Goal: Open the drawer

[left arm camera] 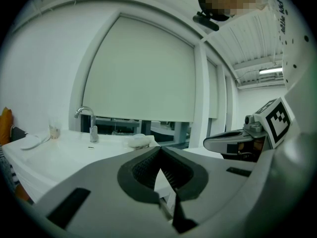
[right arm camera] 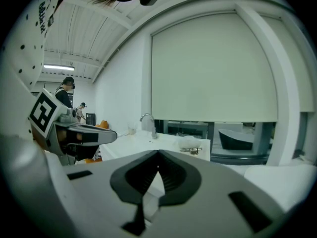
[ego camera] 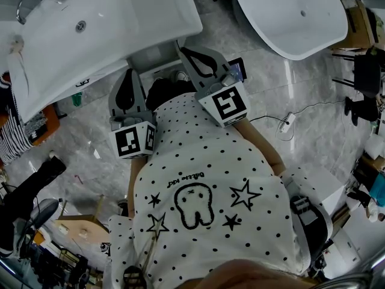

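Note:
A white vanity counter (ego camera: 138, 17) with a sunken basin and a chrome tap (left arm camera: 89, 119) fills the upper left of the head view. Below its edge shows a strip of the white cabinet front (ego camera: 153, 59); no drawer handle can be made out there. My left gripper (ego camera: 130, 72) points at this cabinet with its tips just under the counter's edge, shut and holding nothing (left arm camera: 159, 148). My right gripper (ego camera: 182, 49) lies beside it at the counter's corner, also shut and holding nothing (right arm camera: 158, 152). Each gripper shows at the edge of the other's view.
A second white basin (ego camera: 295, 17) stands at the upper right. On the marble floor lies a white plug on a cable (ego camera: 286, 124). Black stands (ego camera: 364, 77) are at the right edge; a person in stripes (ego camera: 12, 131) and clutter (ego camera: 54, 245) at the left.

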`<move>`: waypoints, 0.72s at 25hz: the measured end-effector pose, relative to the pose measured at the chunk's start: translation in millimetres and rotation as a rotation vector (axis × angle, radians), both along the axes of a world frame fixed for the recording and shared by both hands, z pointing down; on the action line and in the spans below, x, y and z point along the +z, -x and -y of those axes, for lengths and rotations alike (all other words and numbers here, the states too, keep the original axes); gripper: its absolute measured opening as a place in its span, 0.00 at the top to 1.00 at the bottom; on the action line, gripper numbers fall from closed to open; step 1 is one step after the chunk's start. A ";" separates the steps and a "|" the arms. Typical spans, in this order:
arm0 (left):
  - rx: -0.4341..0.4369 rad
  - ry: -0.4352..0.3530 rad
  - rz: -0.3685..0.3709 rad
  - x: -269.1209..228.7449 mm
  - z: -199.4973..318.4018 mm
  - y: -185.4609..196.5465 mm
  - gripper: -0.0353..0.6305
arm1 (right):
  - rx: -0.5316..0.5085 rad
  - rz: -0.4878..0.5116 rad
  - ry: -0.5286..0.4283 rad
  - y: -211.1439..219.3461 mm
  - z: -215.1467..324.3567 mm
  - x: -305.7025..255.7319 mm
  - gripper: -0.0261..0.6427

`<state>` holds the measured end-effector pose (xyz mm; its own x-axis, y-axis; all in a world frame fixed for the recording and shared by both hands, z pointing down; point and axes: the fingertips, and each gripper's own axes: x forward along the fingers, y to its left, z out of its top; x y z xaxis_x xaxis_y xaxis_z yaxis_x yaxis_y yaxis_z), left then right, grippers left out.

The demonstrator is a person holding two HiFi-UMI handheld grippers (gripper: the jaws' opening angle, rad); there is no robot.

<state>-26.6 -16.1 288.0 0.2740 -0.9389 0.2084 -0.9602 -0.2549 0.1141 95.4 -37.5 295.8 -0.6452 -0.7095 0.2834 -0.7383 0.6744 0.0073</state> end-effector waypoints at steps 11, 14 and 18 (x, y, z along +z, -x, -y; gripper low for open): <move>0.011 0.009 0.002 -1.3 0.8 -2.6 0.94 | 0.004 -0.001 0.004 -0.5 -1.5 0.2 0.94; 0.014 0.011 0.001 -0.8 0.7 -3.7 0.94 | 0.000 -0.002 0.002 -0.6 -2.2 0.6 0.94; 0.015 0.012 -0.001 0.1 0.8 -3.9 0.94 | 0.004 0.000 0.011 -0.5 -2.6 0.7 0.94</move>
